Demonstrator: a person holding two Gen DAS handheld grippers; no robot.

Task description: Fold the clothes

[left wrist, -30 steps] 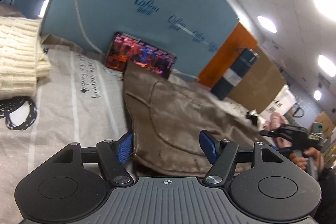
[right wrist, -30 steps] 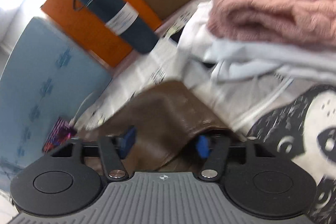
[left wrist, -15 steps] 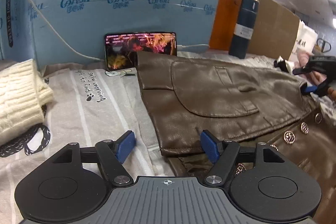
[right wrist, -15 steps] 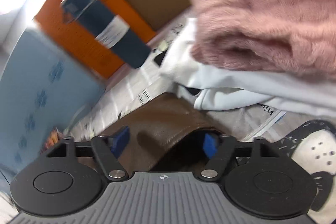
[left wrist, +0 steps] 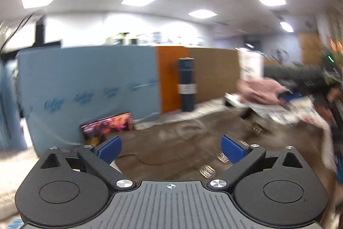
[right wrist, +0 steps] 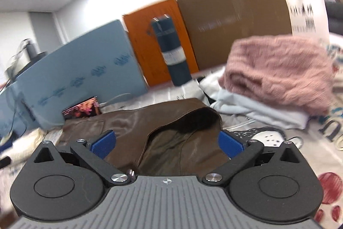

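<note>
My left gripper (left wrist: 170,148) has its blue pads spread wide with nothing between them, and the brown leather jacket (left wrist: 184,143) lies flat on the bed just ahead of and below the fingers, its metal buttons (left wrist: 207,171) glinting close to the right pad. The view is blurred, so I cannot tell whether either pad touches the leather. Beyond the jacket a lit phone (left wrist: 107,127) leans against the blue foam board (left wrist: 85,83), and a dark blue flask (left wrist: 187,84) stands upright where the orange panel meets the cardboard. My right gripper (right wrist: 167,143) is likewise released, its jaws wide apart, and the jacket (right wrist: 137,121) lies directly in front of it: a raised, curled edge of leather showing the dark lining sits between the two pads, nearer the right one, without being pinched. To the right of the jacket a pink knit sweater (right wrist: 278,70) rests on top of a folded pale blue garment (right wrist: 257,112), both just beside the leather. The printed bedsheet (right wrist: 300,143) stretches under everything, and a cream knit (right wrist: 25,143) shows at the far left edge of the right view.
</note>
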